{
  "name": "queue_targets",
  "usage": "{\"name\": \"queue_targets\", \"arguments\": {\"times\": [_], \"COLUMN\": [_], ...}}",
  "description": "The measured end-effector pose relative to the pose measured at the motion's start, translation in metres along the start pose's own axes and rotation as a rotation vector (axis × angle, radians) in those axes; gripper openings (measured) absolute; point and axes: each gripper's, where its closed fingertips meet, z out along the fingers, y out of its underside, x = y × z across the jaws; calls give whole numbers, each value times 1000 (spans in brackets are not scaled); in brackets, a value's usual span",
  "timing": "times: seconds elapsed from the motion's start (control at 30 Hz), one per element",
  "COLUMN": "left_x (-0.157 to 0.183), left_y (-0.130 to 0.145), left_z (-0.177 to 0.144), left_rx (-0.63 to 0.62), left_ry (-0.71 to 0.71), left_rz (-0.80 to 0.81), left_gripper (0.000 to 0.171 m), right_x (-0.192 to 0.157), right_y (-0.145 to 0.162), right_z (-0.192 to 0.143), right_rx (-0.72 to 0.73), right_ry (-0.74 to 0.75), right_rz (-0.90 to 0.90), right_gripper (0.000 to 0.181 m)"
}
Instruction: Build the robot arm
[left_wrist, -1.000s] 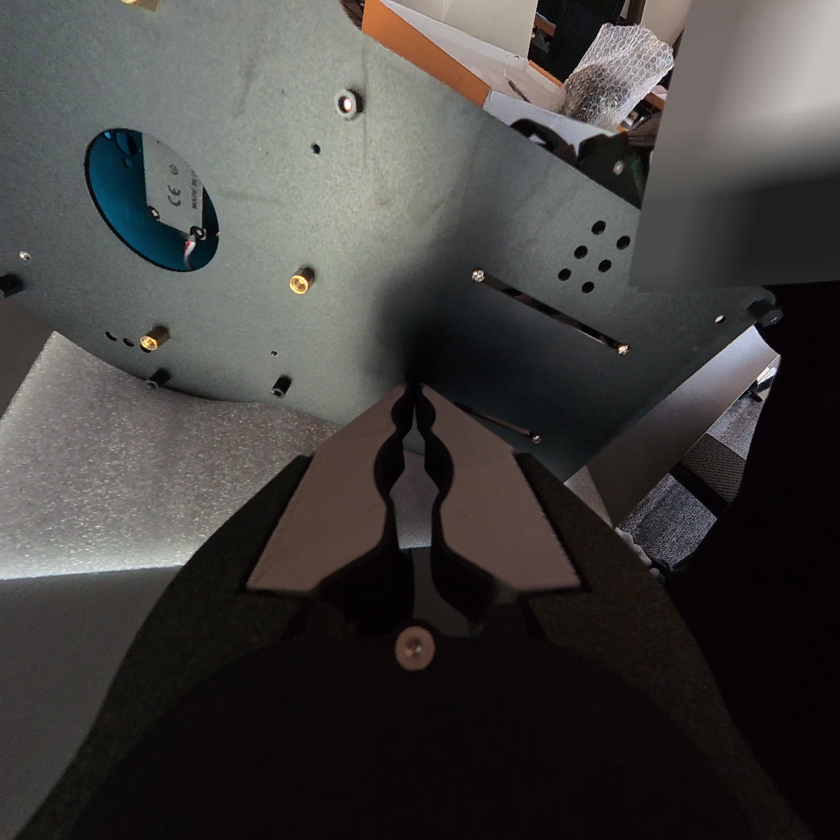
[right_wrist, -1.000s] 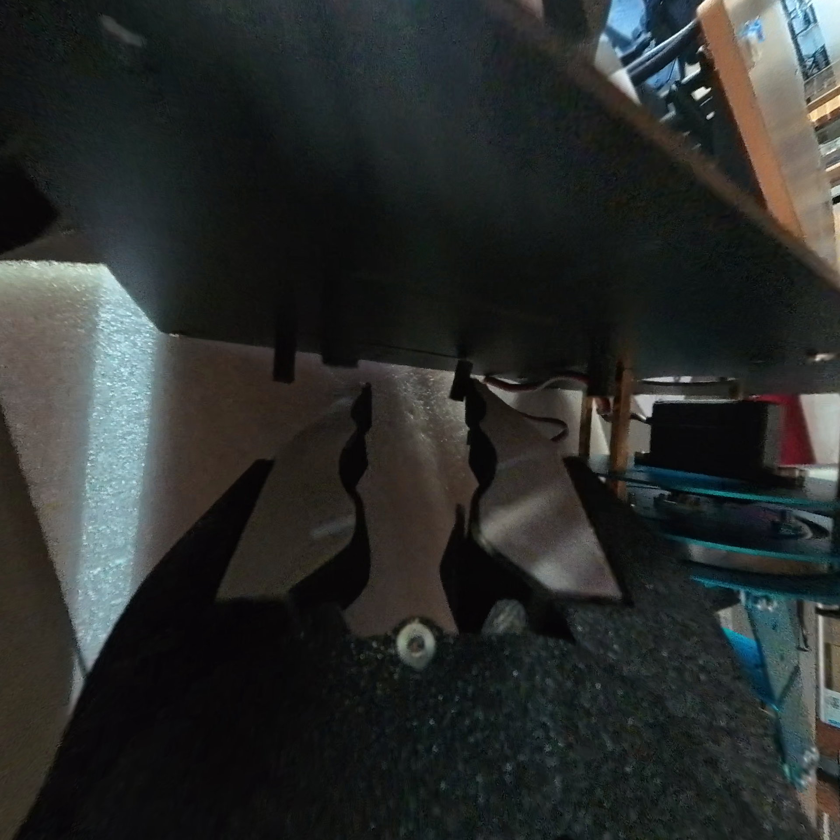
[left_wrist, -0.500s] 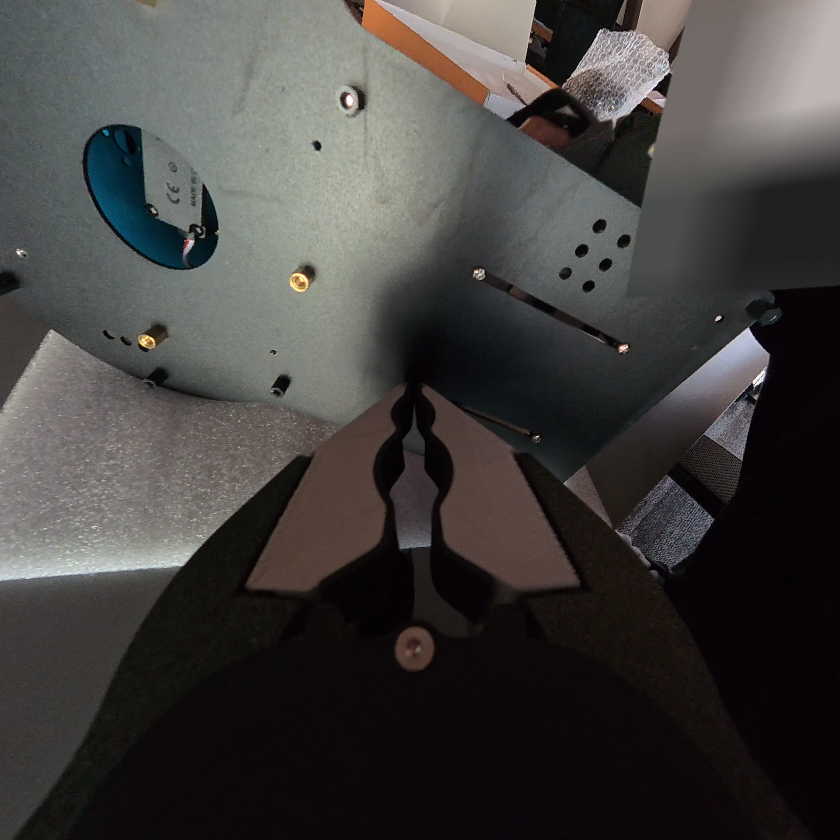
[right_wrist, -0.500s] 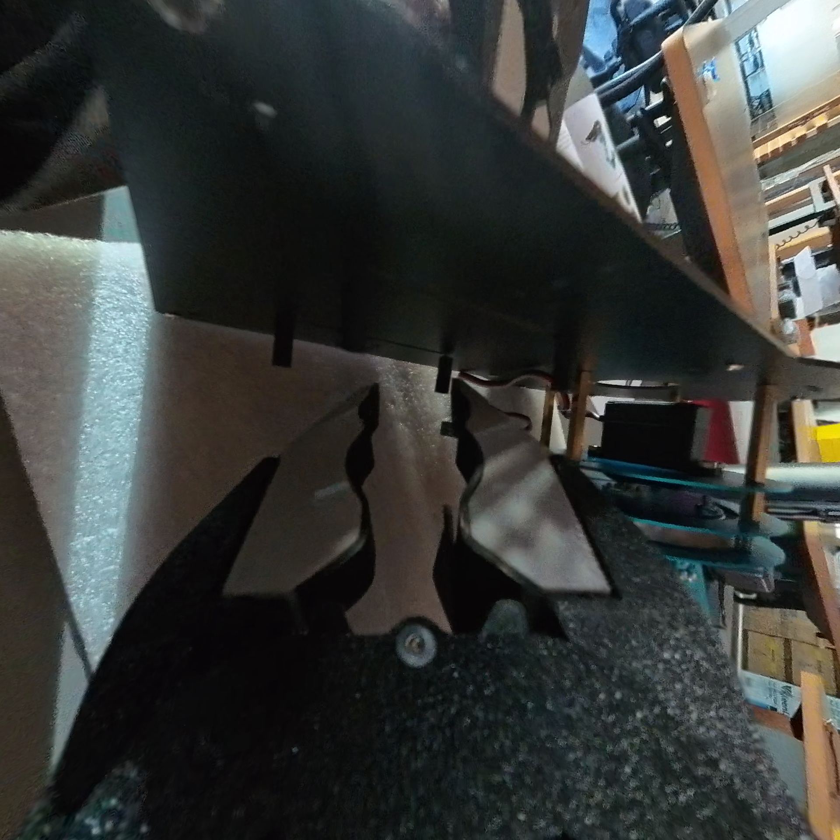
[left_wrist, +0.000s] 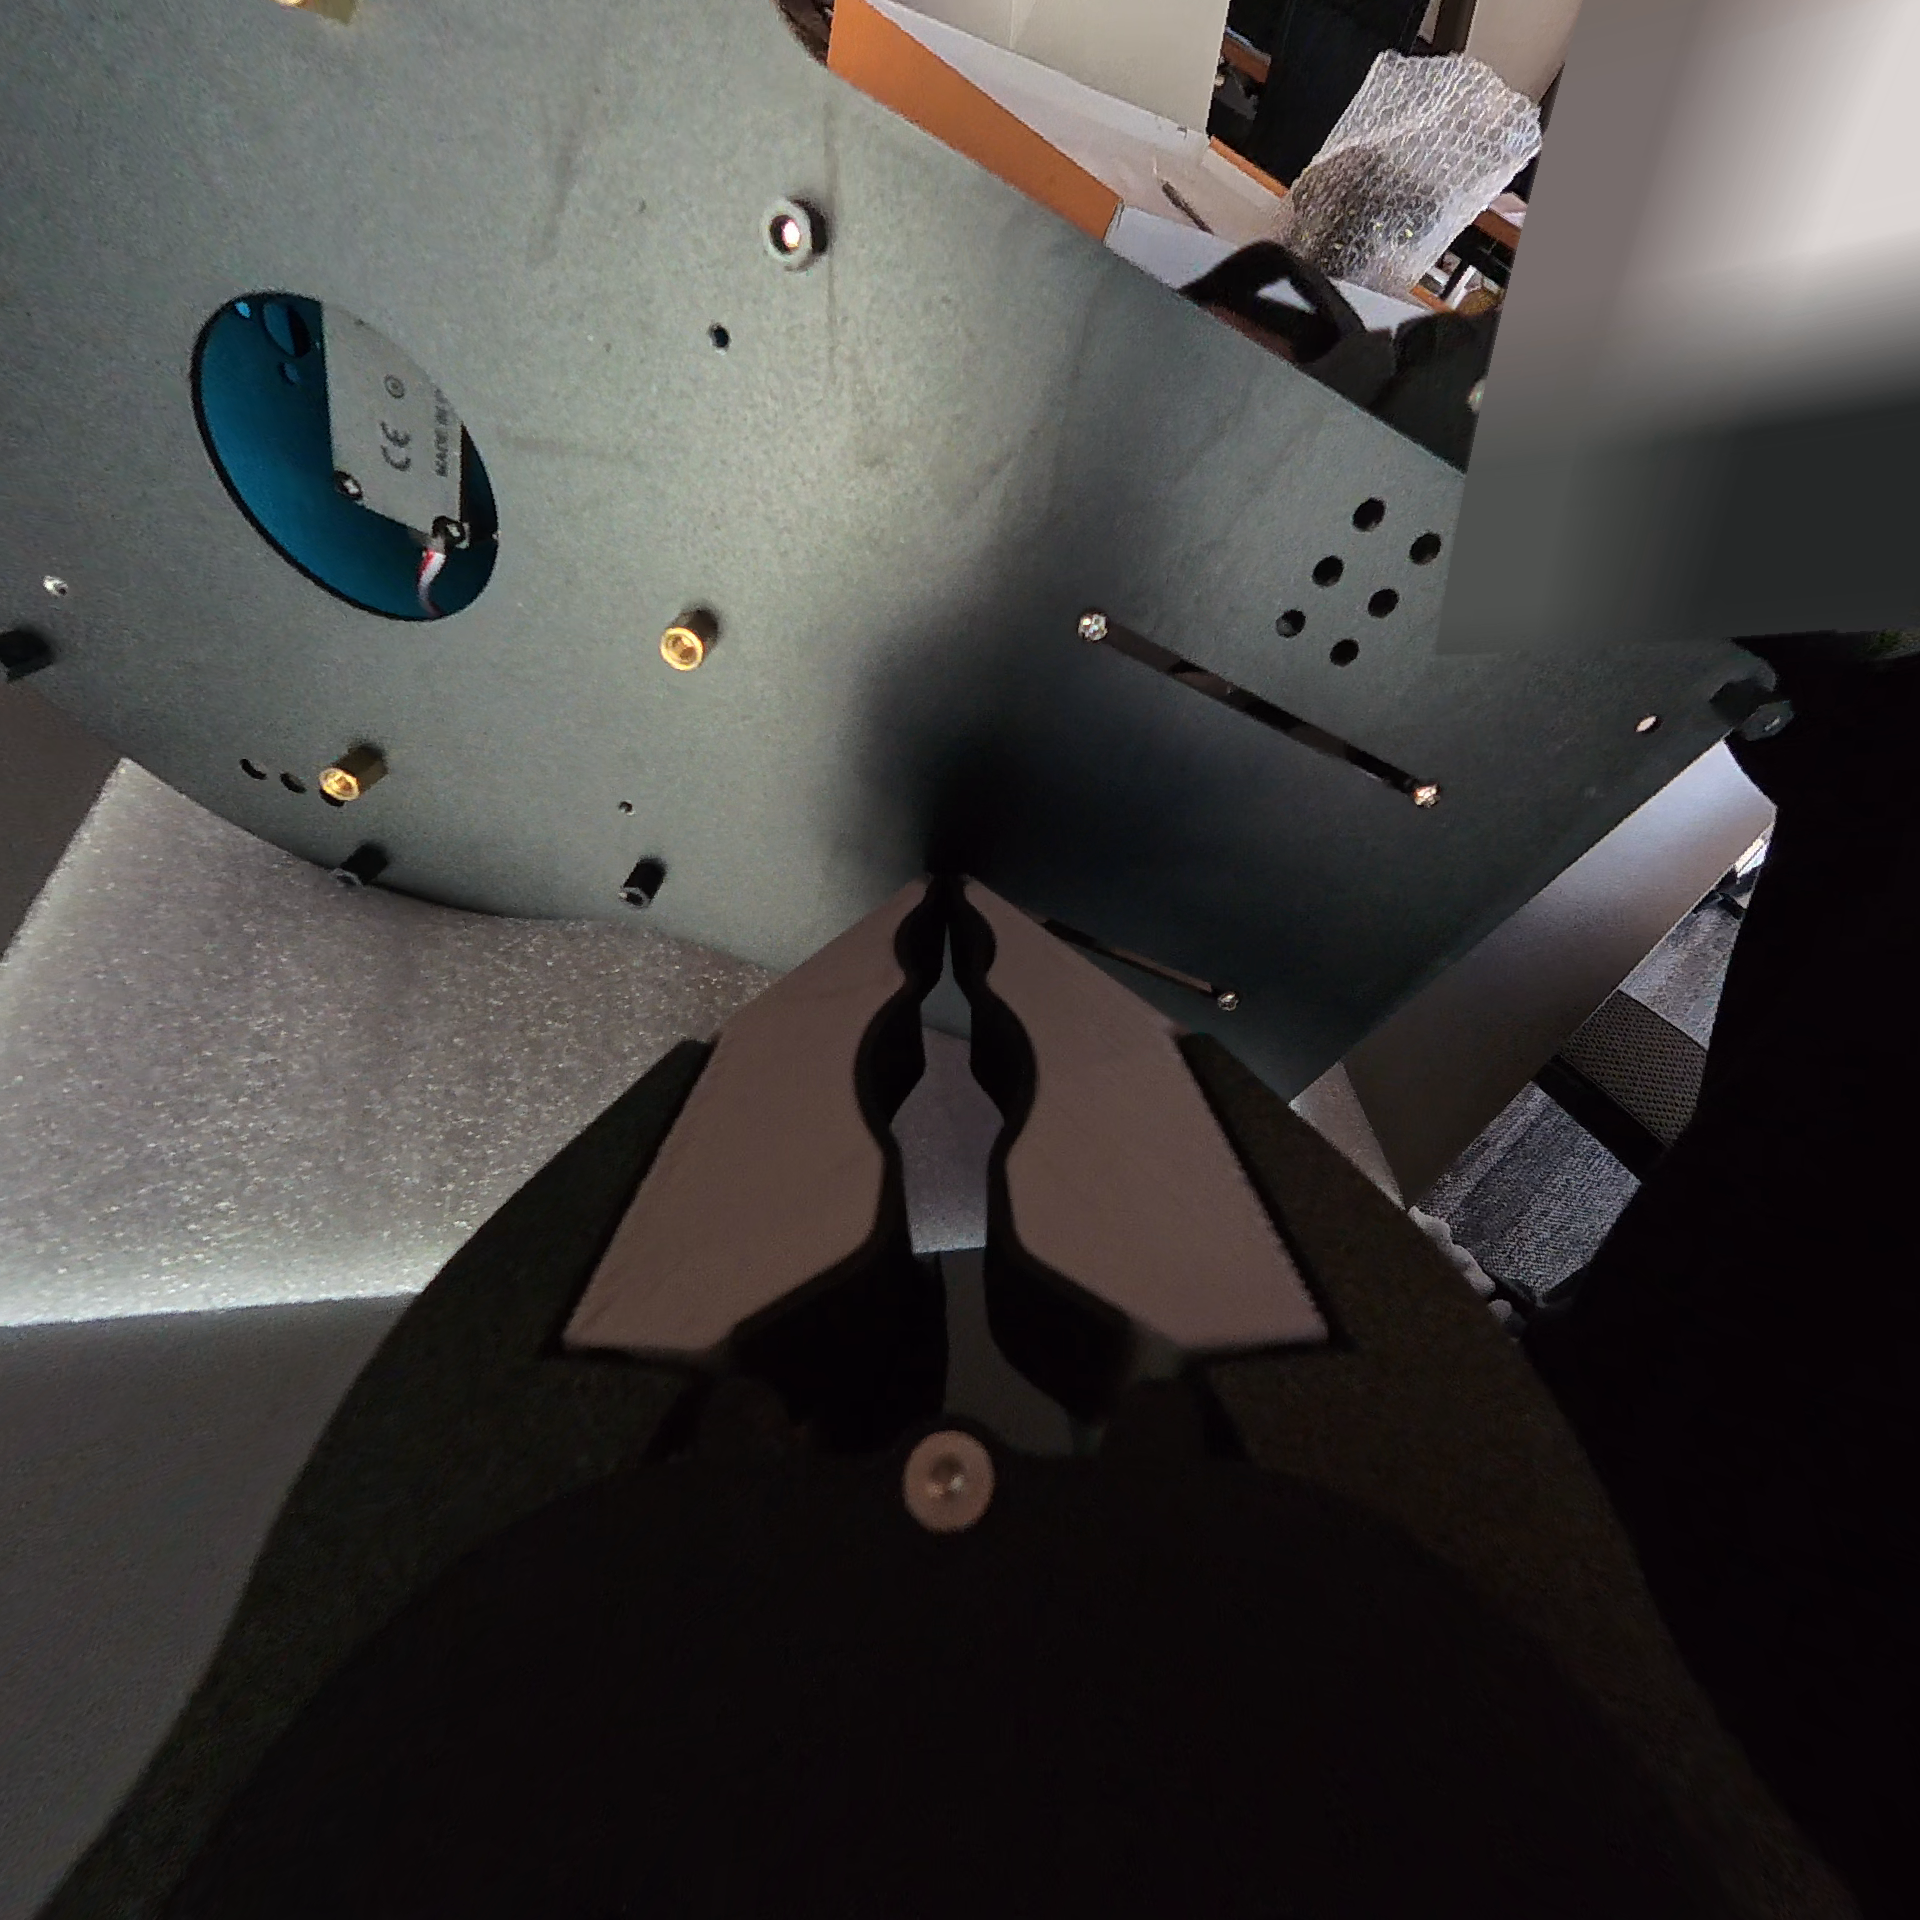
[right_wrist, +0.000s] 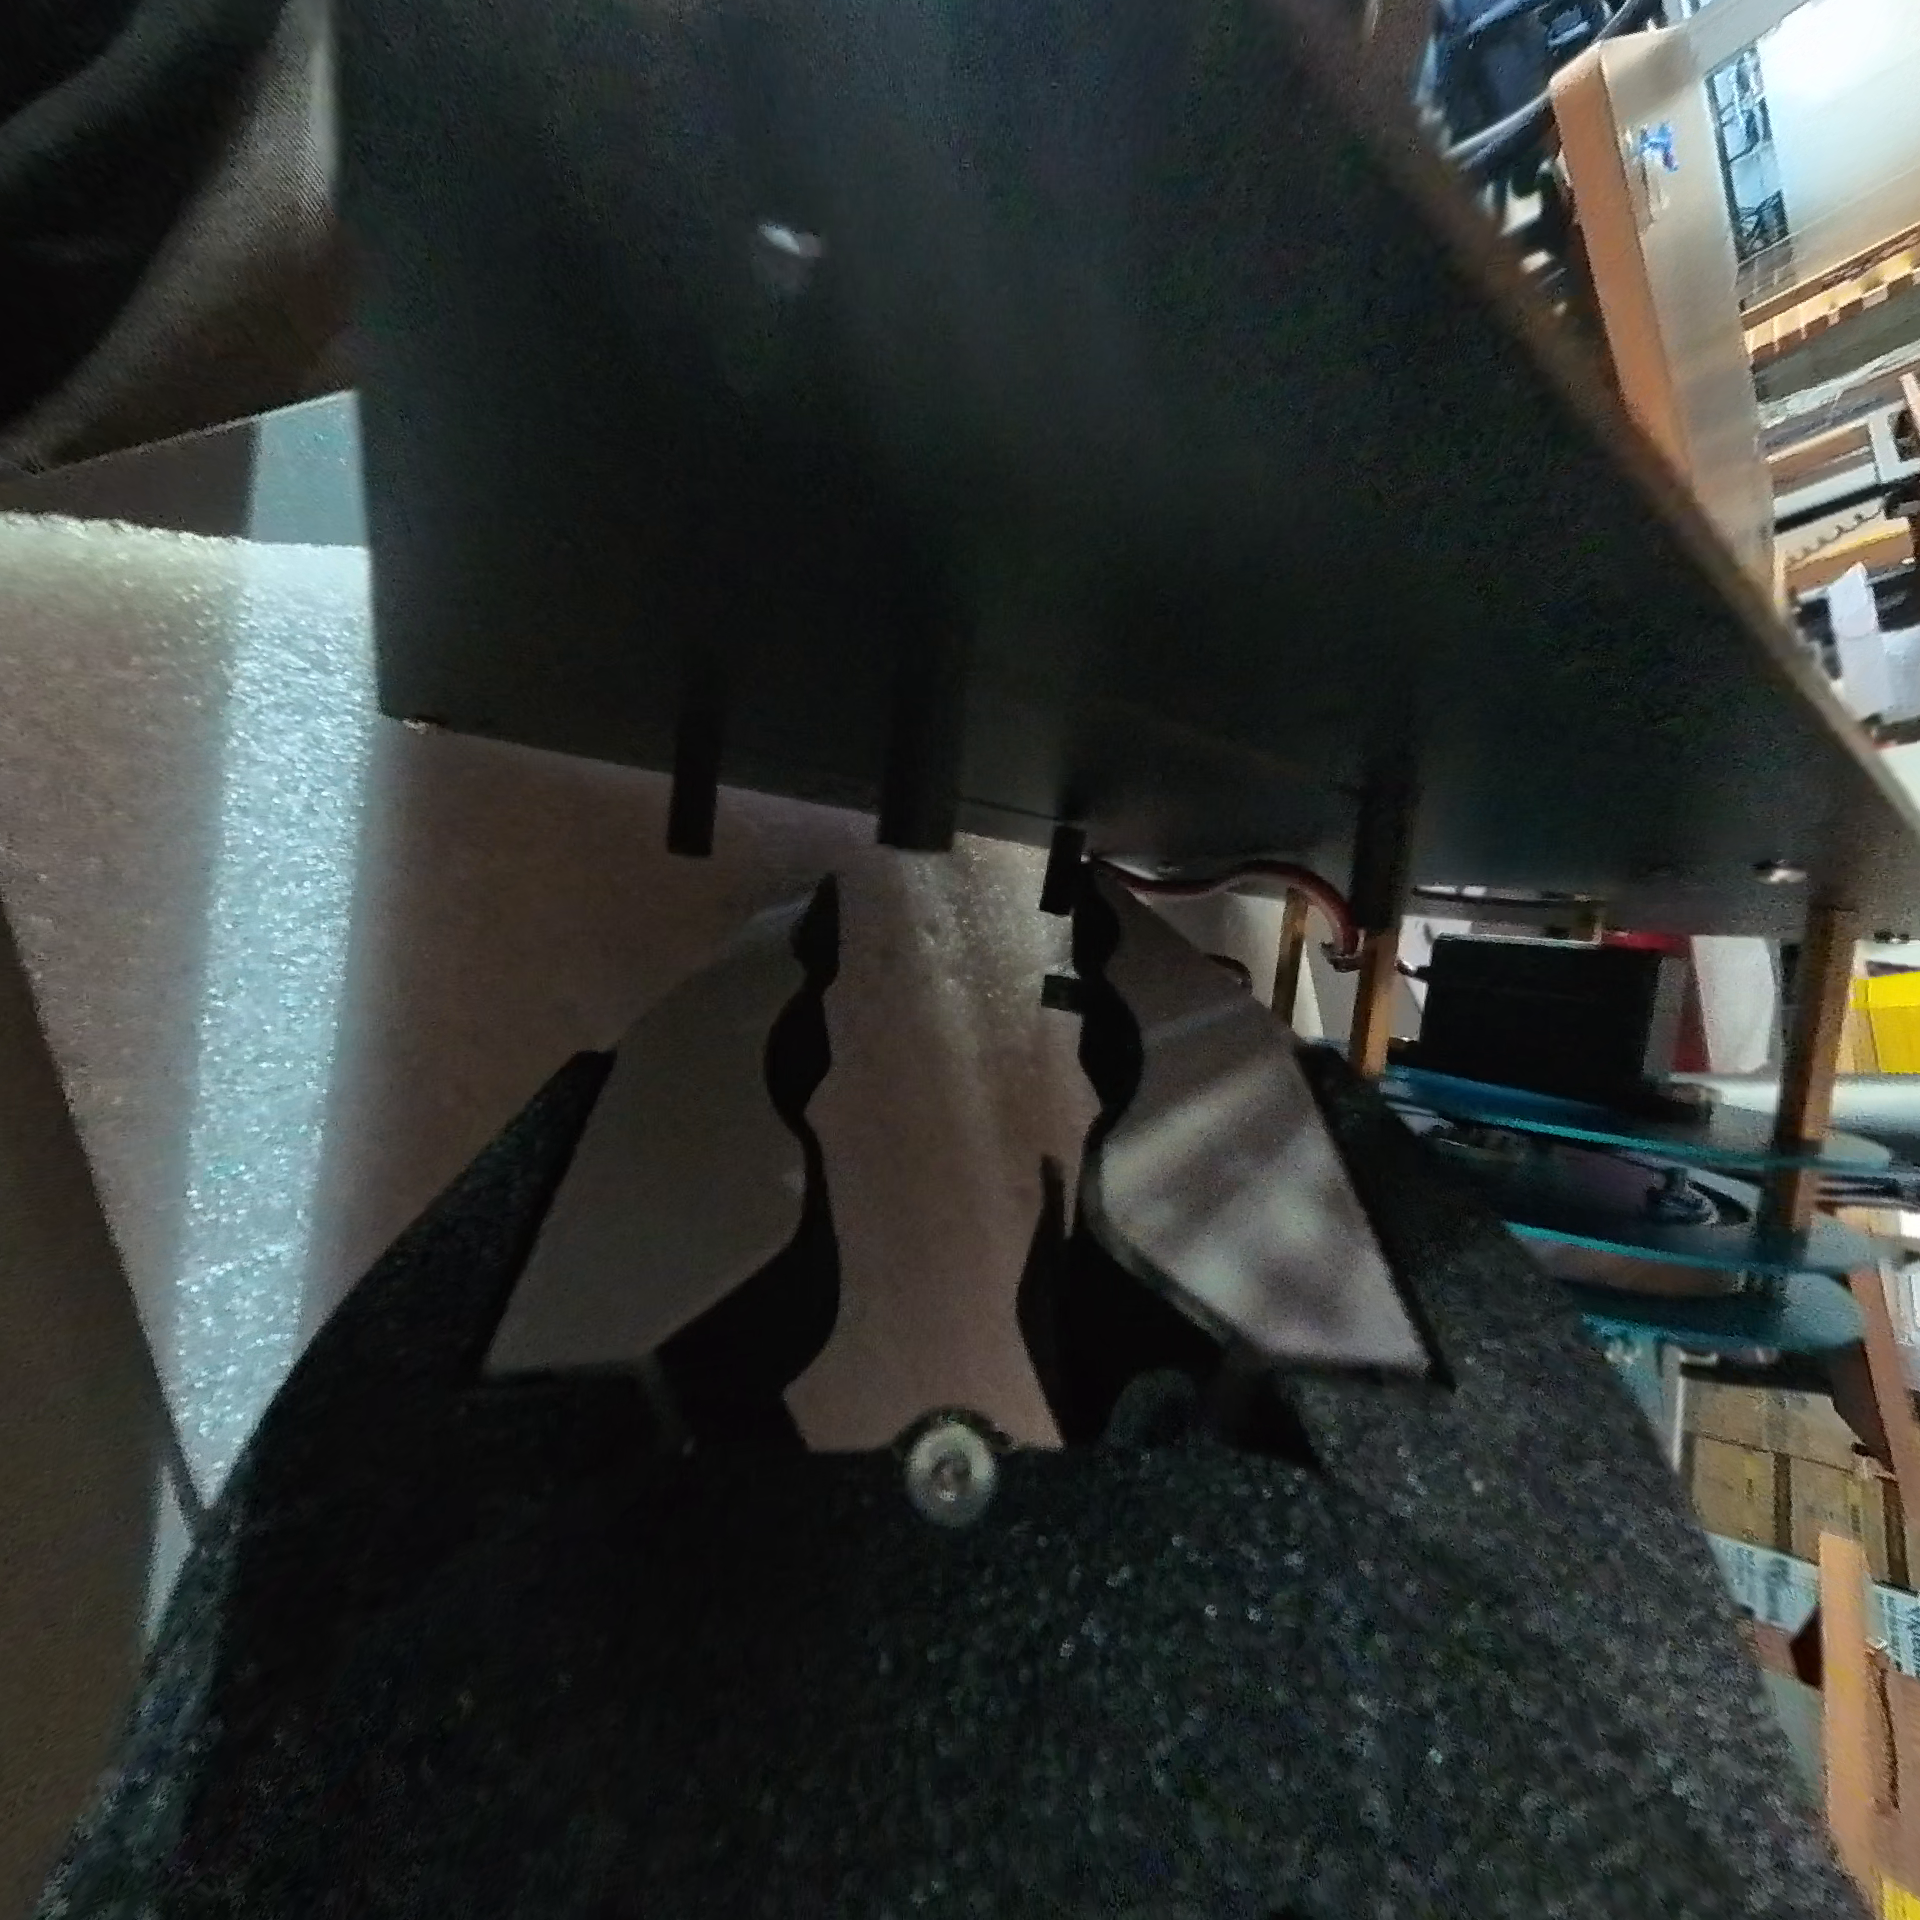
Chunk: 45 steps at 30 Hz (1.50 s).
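A large dark grey metal plate with a round hole, brass standoffs and slots fills the left wrist view. My left gripper is shut on the plate's near edge and holds it tilted above white foam. In the right wrist view the plate's dark underside hangs overhead. My right gripper is open and empty just below it. Short black standoffs point down just above the fingertips. A red, white and black wire runs beside the right finger.
Under the plate to the right sit teal discs, a black box and brass posts. White foam lies below. A cardboard box, bubble wrap and an orange-edged surface lie beyond. The tips of both grippers are at nearly the same place.
The right gripper has shifted under the plate, and its jaws narrowed slightly, then spread wider again. The left gripper and the plate have hardly moved.
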Motion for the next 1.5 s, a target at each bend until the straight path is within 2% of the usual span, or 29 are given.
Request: {"name": "queue_targets", "arguments": {"times": [0.17,0.27,0.33,0.47,0.57,0.77,0.9,1.0,1.1,1.2,1.4,1.5], "left_x": [0,0,0,0,0,0,0,0,0,0,0,0], "left_y": [0,0,0,0,0,0,-1,0,0,0,0,0], "left_z": [0,0,0,0,0,0,0,1,1,1,1,1], "left_rx": [3,0,-1,2,-2,-1,-3,-5,-5,-10,-6,-7], "left_ry": [7,2,2,6,0,6,1,5,9,3,4,-1], "left_rz": [-6,-3,-1,-5,0,-2,0,1,-6,0,-6,-4], "left_gripper": [0,0,0,0,0,0,0,0,0,0,0,0], "right_x": [6,-1,2,5,-3,7,-3,5,3,-5,-2,-6], "right_y": [-6,2,2,-3,4,-2,8,8,-1,1,-3,-1], "right_z": [-11,-1,-2,-14,-4,-16,-4,-10,-17,-7,-13,-6], "right_rx": [6,-37,-24,-13,-56,-30,-64,-66,-36,-55,-42,-55], "right_ry": [21,7,11,19,-27,1,-42,-9,-24,-21,-13,-33], "right_rz": [-28,-32,-13,-39,-13,-20,-2,-15,-25,-49,-46,-27], "right_gripper": [35,46,45,36,48,42,45,45,41,52,48,54]}}
